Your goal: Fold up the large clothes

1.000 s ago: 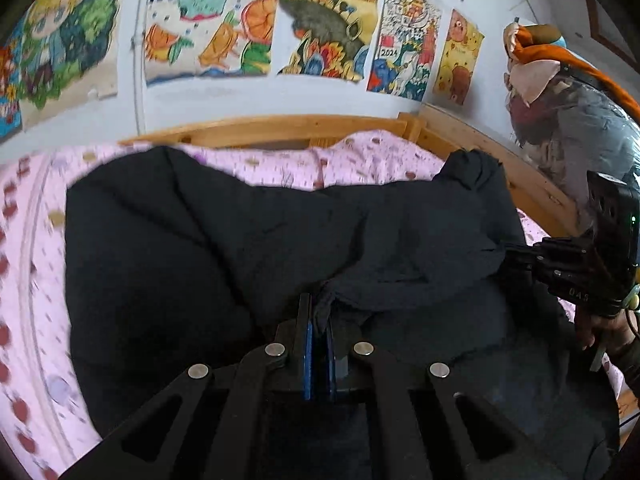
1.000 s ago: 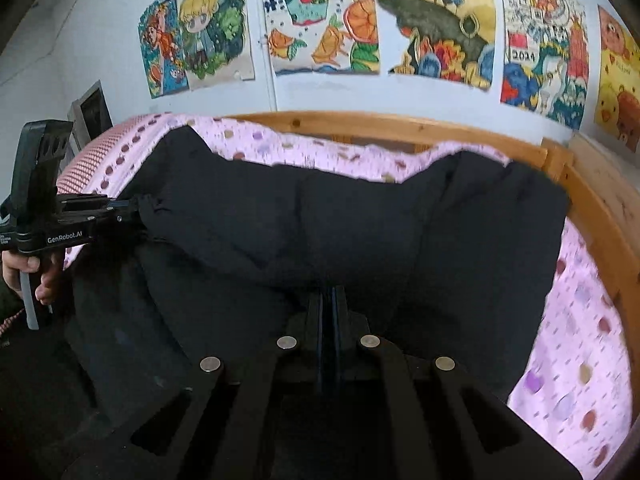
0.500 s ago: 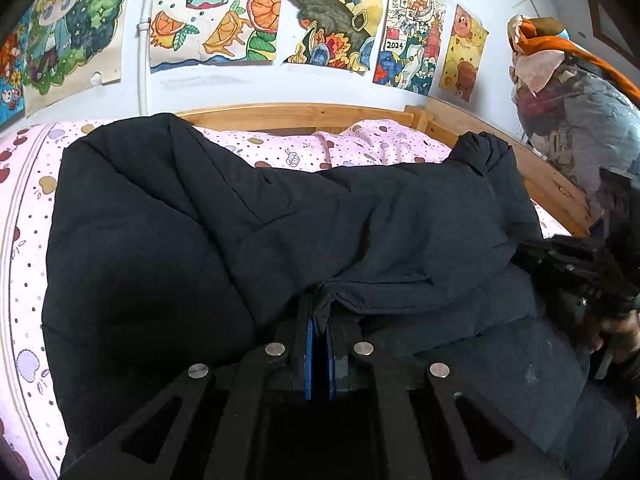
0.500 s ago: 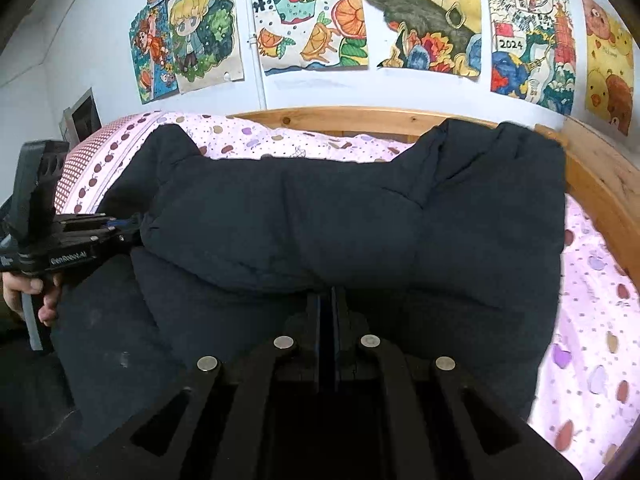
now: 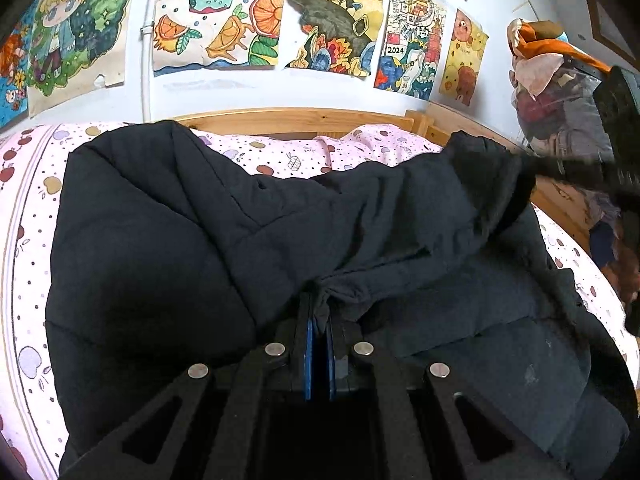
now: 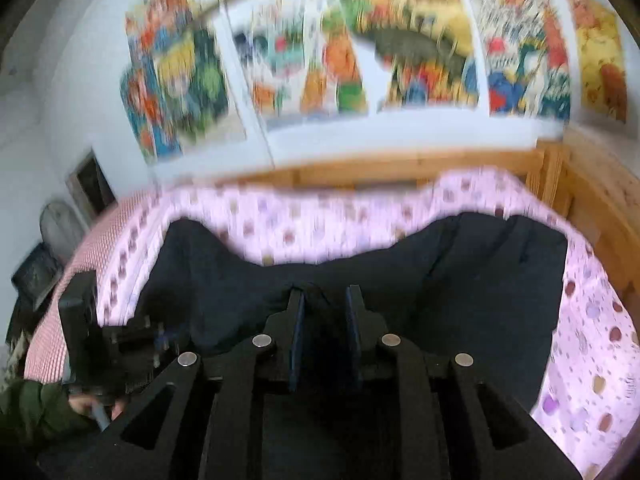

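A large black padded jacket lies across the pink patterned bed, its near edge folded over toward the headboard. My left gripper is shut on a bunched edge of the jacket. In the right wrist view the jacket lies flat on the bed, and my right gripper stands open with fabric between its fingers, not clamped. The right gripper also shows at the right edge of the left wrist view, at the jacket's raised corner. The left gripper shows at the lower left of the right wrist view. The right view is motion-blurred.
The bed has a pink spotted sheet and a wooden headboard and side rail. Colourful posters cover the wall behind. A pile of clothes and bags stands at the right beyond the bed.
My right gripper has opened and let go of the jacket edge. The folded edge has been carried further over toward the headboard. My left gripper stays shut on the fabric.
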{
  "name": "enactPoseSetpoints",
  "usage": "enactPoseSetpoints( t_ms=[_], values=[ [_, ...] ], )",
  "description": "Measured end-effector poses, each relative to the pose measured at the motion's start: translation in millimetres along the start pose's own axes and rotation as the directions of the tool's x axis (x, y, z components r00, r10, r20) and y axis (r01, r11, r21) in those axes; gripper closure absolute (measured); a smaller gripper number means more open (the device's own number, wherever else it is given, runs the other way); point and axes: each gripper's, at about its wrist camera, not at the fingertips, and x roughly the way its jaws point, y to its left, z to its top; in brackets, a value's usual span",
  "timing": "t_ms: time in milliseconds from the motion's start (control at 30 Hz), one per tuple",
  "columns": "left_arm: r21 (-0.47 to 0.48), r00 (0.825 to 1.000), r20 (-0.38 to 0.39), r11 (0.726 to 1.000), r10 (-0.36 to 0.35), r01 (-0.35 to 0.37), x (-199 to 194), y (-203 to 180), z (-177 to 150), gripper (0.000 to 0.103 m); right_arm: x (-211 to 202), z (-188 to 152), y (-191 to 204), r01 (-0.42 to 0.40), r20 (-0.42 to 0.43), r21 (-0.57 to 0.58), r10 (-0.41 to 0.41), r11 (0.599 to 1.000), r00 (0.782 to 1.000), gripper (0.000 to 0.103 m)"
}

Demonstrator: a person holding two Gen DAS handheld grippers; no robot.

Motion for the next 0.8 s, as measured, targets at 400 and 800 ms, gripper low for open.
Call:
enactPoseSetpoints(
  t_ms=[400, 800],
  values=[
    [0.063, 1.0, 0.01, 0.998, -0.012, 0.011, -24.0, -9.9, 6.8, 0.097, 39.9, 37.1, 2.5, 0.09, 0.041, -0.049, -0.088, 0.995, 0.995, 0.054],
    [-0.011, 0.988, 0.132, 0.997, -0.08, 0.082, -41.3, -8.8, 59.5, 0.077, 73.9, 2.0, -18.1, 0.032, 0.073, -0.028, -0.03, 0.999, 0.997, 0.054]
  ],
)
